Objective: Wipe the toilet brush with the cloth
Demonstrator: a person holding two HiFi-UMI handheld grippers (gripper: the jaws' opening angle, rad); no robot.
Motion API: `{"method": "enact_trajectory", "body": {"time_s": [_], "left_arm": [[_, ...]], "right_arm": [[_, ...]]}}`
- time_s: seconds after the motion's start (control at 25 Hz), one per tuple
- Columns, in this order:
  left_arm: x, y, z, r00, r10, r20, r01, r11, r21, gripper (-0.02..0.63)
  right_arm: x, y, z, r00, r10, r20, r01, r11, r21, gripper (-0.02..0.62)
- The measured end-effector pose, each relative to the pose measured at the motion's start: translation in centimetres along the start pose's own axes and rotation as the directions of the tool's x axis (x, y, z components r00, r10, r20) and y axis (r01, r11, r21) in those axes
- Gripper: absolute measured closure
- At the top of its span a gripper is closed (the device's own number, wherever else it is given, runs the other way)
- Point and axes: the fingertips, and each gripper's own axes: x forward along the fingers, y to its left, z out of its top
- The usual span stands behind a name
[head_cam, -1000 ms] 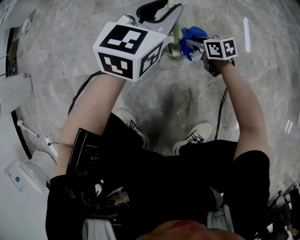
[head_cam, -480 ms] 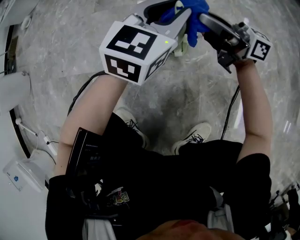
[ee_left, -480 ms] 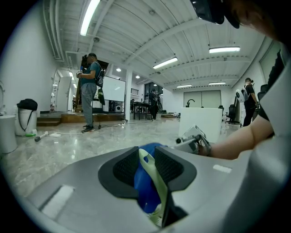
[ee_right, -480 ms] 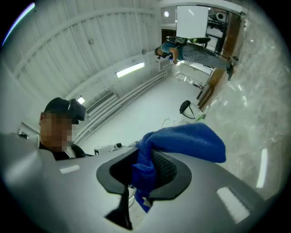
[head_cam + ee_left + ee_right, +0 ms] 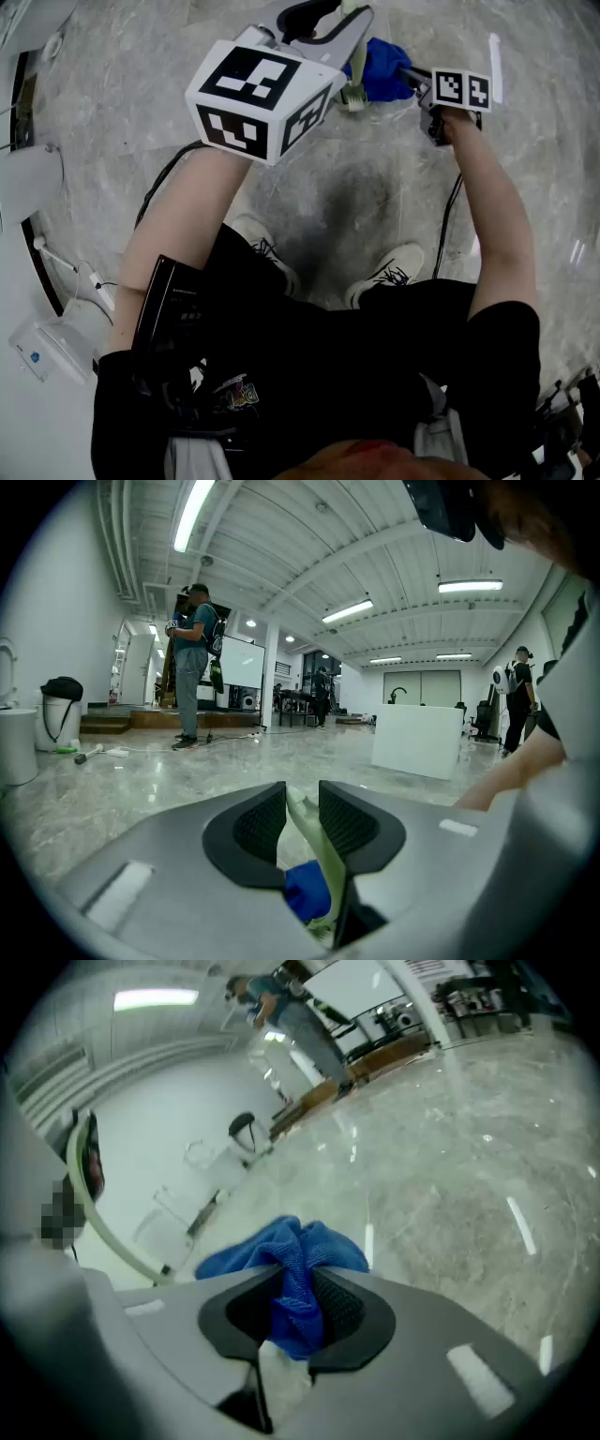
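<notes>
Large open hall on a glossy grey marble floor (image 5: 356, 197), veined, mirroring the lamps above. Overhead in the left gripper view, a white ribbed ceiling (image 5: 281, 564) hung with long light strips (image 5: 347, 611). Right of centre there, a white block (image 5: 419, 738) standing on the floor. At far left, a bin (image 5: 58, 710) lined with a black bag. Between them, a bystander (image 5: 192, 667) on the marble, with more figures small and far back.

Along the left edge of the head view, white fixtures (image 5: 28, 178) and a black cable (image 5: 164, 183) trailing over the floor. Lower down, dark clothes and two pale shoes (image 5: 389, 272) planted on the stone.

At upper centre of that view, left gripper (image 5: 302, 803) held off the floor, pads clamped on the brush (image 5: 314, 841) by its pale green handle. Just right of it, right gripper (image 5: 295, 1302), jaws pinched tight on the cloth (image 5: 291, 1246), a bunched blue wad. Cloth right against the brush handle, beside the left jaws, both well clear of the floor.
</notes>
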Motion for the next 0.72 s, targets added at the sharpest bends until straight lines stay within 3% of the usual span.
{"method": "enact_trajectory", "body": {"time_s": [0.08,0.16,0.24,0.32,0.4,0.48,0.56,0.64,0.72], "left_arm": [[-0.1,0.1,0.1,1.000,0.001,0.002,-0.001,1.000,0.000,0.488],[-0.2,0.1,0.2,1.000,-0.001,0.003,0.001,1.000,0.003,0.488],[-0.3,0.3,0.5,1.000,-0.003,0.005,0.003,1.000,0.005,0.488],[-0.3,0.3,1.0,1.000,-0.002,0.016,0.001,1.000,0.003,0.488],[-0.4,0.3,1.1,1.000,0.002,0.023,-0.002,1.000,0.002,0.488],[-0.4,0.1,0.8,1.000,0.004,0.018,-0.004,1.000,0.000,0.488],[-0.4,0.0,0.4,1.000,0.003,0.012,-0.003,1.000,0.000,0.488],[-0.4,-0.1,0.0,1.000,-0.001,0.008,0.001,1.000,0.001,0.488],[-0.4,-0.1,-0.2,1.000,0.000,0.005,0.000,1.000,0.000,0.488]], "right_arm": [[-1.5,0.6,3.7,0.984,0.032,0.173,-0.044,0.997,0.067,0.506],[-2.0,2.9,6.3,0.968,0.069,0.240,-0.066,0.998,-0.020,0.506],[-0.5,4.7,6.6,0.985,0.033,0.169,0.001,0.980,-0.199,0.505],[2.0,6.5,5.8,0.997,0.024,0.075,0.000,0.953,-0.304,0.505],[4.0,9.4,5.1,0.991,0.131,0.021,-0.118,0.945,-0.305,0.505],[5.0,12.8,4.6,0.961,0.276,0.002,-0.263,0.918,-0.296,0.505],[5.3,14.5,4.5,0.939,0.344,0.005,-0.327,0.898,-0.294,0.505],[5.4,12.5,4.9,0.964,0.262,0.034,-0.242,0.926,-0.291,0.505],[4.6,7.5,5.3,0.992,0.094,0.079,-0.073,0.968,-0.241,0.506]]}}
